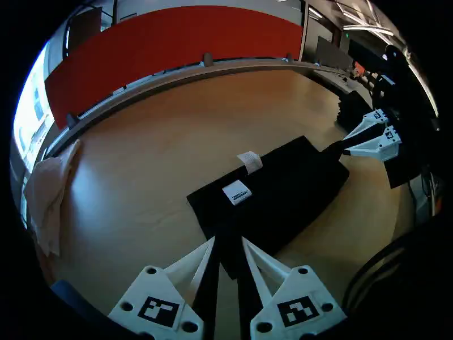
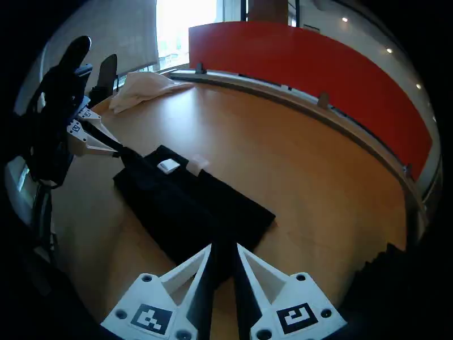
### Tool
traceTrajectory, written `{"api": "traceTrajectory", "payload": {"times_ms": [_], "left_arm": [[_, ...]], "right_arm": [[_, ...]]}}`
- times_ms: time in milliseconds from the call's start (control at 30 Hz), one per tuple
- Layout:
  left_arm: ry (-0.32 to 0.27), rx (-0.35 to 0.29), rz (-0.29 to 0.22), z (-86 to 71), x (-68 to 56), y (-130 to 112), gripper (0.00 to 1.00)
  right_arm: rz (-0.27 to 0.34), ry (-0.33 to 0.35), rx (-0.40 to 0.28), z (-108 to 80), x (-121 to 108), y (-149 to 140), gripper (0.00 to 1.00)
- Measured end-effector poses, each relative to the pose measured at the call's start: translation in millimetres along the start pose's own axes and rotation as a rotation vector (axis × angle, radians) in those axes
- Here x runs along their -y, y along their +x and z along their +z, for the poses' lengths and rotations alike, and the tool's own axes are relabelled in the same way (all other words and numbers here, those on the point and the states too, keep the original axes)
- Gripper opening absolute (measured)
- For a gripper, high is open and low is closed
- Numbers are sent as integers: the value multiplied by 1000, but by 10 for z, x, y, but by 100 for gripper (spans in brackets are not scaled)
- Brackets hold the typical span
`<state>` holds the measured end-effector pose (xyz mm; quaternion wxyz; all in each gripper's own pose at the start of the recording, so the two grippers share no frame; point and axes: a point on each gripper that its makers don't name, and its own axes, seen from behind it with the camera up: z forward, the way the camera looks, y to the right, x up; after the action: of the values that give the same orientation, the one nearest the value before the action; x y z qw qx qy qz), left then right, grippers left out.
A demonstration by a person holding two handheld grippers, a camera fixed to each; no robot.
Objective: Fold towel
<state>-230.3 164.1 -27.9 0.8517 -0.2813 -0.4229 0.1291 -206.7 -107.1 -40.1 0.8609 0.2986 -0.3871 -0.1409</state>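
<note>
A black towel point(image 1: 283, 187) lies folded in a long strip on the wooden table point(image 1: 170, 147), with two white tags point(image 1: 236, 191) on its top. My left gripper point(image 1: 228, 243) is shut on the strip's near end, black fabric pinched between its fingers. At the far end my right gripper point(image 1: 344, 146) pinches the other corner. In the right gripper view the same towel point(image 2: 187, 209) runs away from my right gripper point(image 2: 224, 249), which is shut on its near end. The left gripper point(image 2: 119, 150) holds the far corner, slightly lifted.
A crumpled beige cloth point(image 1: 48, 192) point(image 2: 141, 88) lies at one corner of the table. A red partition point(image 1: 170, 45) point(image 2: 317, 56) runs along the table's far edge. A dark stack point(image 1: 351, 110) sits near the right gripper's side.
</note>
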Motion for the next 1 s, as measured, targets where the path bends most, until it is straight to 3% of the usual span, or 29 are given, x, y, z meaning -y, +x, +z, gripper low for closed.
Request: {"api": "traceTrajectory", "payload": {"times_ms": [433,700,1000], "left_arm": [[21,19,-7,238,89,-69,22],[47,33,9,374,169,-119,33],[76,35,27,408,259,-112,47]], "right_arm": [[39,-28,14,201,-127,-73,22],[30,-77,26,310,-238,-120,40],[18,-105,38,339,-326,-144,68]]}}
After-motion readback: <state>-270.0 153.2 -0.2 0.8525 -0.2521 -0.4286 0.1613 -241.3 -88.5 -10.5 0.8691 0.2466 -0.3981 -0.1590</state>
